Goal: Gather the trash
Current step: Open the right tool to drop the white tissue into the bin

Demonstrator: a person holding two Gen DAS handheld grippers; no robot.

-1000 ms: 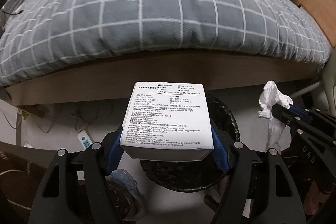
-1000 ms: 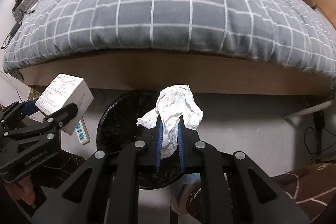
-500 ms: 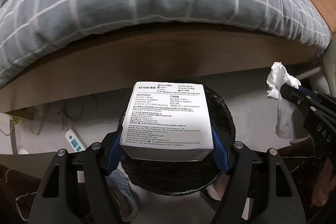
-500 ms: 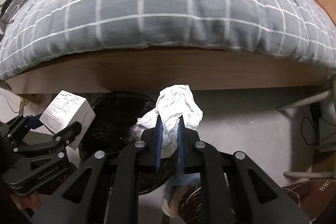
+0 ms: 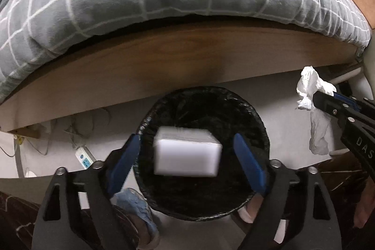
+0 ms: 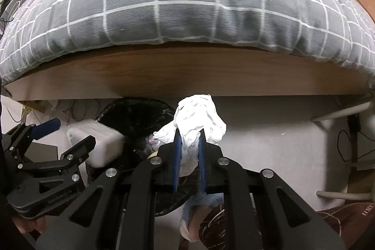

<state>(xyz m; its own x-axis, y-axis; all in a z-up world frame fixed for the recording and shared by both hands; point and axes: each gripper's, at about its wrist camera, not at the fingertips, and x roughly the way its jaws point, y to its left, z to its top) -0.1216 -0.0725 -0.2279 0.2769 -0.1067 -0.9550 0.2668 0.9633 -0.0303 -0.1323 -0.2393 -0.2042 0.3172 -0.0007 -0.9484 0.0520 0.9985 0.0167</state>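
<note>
Your left gripper (image 5: 187,156) stands open, its blue pads clear of the white cardboard box (image 5: 187,154), which is blurred over the mouth of the black-lined trash bin (image 5: 201,210): light, stiff, flat-faced, best held across opposite sides. Your right gripper (image 6: 189,154) pinches a crumpled white tissue (image 6: 199,118) beside the bin; soft, near weightless, likely to cling to the pads. Above: grey checked quilt (image 6: 187,4), smooth wooden bed rail (image 6: 187,72).
</note>
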